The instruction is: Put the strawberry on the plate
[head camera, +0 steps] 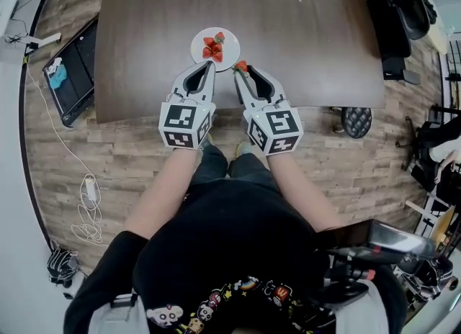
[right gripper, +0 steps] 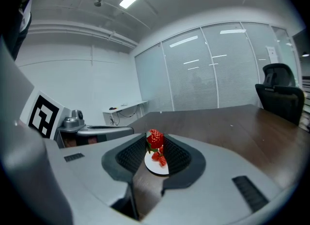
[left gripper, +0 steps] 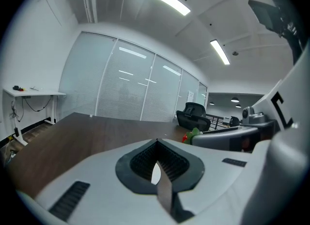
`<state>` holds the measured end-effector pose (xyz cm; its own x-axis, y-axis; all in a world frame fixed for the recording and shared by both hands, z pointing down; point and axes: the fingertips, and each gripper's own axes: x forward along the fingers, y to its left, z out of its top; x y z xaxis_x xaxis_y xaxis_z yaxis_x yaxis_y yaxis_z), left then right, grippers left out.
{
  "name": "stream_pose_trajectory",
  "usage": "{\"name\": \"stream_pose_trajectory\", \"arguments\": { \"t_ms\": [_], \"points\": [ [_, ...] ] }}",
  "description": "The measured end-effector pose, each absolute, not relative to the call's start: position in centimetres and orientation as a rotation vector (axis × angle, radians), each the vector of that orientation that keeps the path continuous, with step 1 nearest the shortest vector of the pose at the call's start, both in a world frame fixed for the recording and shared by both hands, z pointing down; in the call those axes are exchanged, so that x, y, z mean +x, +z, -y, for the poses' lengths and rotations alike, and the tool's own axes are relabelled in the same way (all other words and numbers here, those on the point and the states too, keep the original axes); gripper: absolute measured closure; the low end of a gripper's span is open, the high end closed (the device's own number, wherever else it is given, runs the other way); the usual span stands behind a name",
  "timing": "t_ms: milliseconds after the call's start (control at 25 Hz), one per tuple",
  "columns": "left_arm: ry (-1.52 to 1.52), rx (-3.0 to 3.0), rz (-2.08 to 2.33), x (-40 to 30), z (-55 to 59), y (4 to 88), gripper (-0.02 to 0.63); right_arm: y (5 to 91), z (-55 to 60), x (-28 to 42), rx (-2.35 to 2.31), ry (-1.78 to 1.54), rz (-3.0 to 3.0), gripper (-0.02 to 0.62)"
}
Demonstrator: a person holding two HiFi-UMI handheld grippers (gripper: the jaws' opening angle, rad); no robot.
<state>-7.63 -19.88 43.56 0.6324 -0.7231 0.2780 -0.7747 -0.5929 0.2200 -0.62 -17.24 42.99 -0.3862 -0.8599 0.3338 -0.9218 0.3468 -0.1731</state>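
A white plate [head camera: 202, 38] sits on the dark wooden table [head camera: 302, 30] near its front edge, with strawberries [head camera: 213, 47] lying on it. My right gripper [head camera: 241, 68] is shut on another strawberry [head camera: 242, 65], held at the jaw tips just right of the plate. In the right gripper view that strawberry [right gripper: 155, 139] is pinched in the right gripper [right gripper: 155, 136], with the plate [right gripper: 156, 167] just beyond and below. My left gripper [head camera: 211, 64] is shut and empty at the plate's near rim. A sliver of the plate [left gripper: 156, 173] shows behind the left gripper [left gripper: 156, 142].
The table's front edge [head camera: 238, 113] runs just under both grippers. A black office chair [head camera: 400, 16] stands at the far right. A black case [head camera: 72, 73] and white cables [head camera: 90, 210] lie on the floor at the left.
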Motion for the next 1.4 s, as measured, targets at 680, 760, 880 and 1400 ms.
{"name": "stream_pose_trajectory", "arguments": {
  "t_ms": [680, 760, 880, 1400],
  "points": [
    [0.310, 2.303, 1.408, -7.3, 24.2, 48.8, 0.618, 50.7, 24.4, 0.3, 1.271, 0.565, 2.432, 0.483],
    [0.320, 2.264, 1.447, -7.6, 24.5, 49.2, 0.618, 51.9, 25.1, 0.4, 1.214, 0.574, 2.429, 0.483],
    [0.335, 2.204, 1.503, -8.1, 24.8, 49.7, 0.618, 53.5, 25.8, 0.4, 1.131, 0.578, 2.424, 0.482],
    [0.346, 2.076, 1.607, -8.6, 24.7, 51.7, 0.618, 58.1, 27.0, -1.3, 0.872, 0.467, 2.381, 0.482]
  ]
}}
